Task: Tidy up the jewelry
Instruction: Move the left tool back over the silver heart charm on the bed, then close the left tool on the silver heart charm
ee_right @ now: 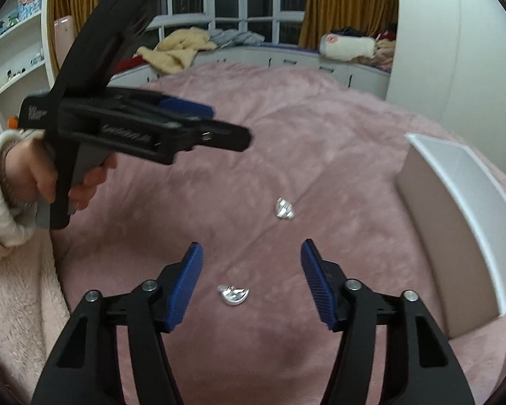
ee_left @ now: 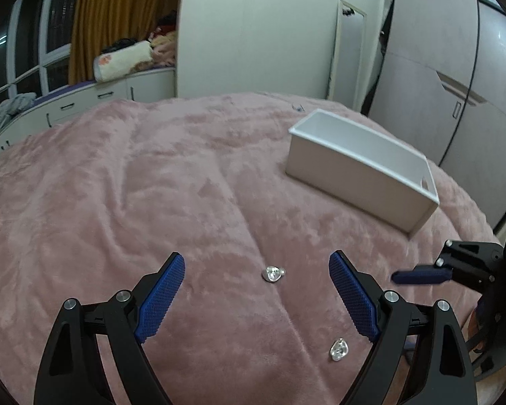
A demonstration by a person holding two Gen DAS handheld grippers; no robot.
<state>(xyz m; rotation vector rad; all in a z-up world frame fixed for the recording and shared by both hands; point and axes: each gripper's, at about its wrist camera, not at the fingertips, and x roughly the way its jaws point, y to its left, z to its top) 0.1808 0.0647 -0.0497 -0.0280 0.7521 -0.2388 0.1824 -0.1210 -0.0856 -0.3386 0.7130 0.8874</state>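
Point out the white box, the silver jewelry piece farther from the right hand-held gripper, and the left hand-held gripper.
white box [ee_left: 347, 168], left wrist view, on its long outer wall.
farther silver jewelry piece [ee_right: 284, 209], right wrist view, on its shiny middle.
left hand-held gripper [ee_left: 257, 292], left wrist view, midway between its fingertips.

- left gripper [ee_left: 256, 263]: black arms; blue pads [ee_left: 162, 300] with a fine cross-hatched grid; silver rivets
- right gripper [ee_right: 251, 248]: black arms; blue pads [ee_right: 185, 290] with ribbed lines; silver rivets
- two jewelry pieces [ee_left: 273, 273] [ee_left: 339, 349]: shiny silver with clear, glassy glints
- box [ee_left: 357, 168]: white rim and inside; pale pinkish-grey outer walls
- blanket [ee_left: 151, 185]: dusty pink, plain, plush with darker mottled shading
- curtain [ee_left: 118, 13]: mustard orange, plain
- wardrobe [ee_left: 455, 77]: pale mauve-grey panels with dark seams
- sleeve [ee_right: 3, 236]: light pink fleece with a cream ribbed cuff
- shelves [ee_right: 13, 50]: white
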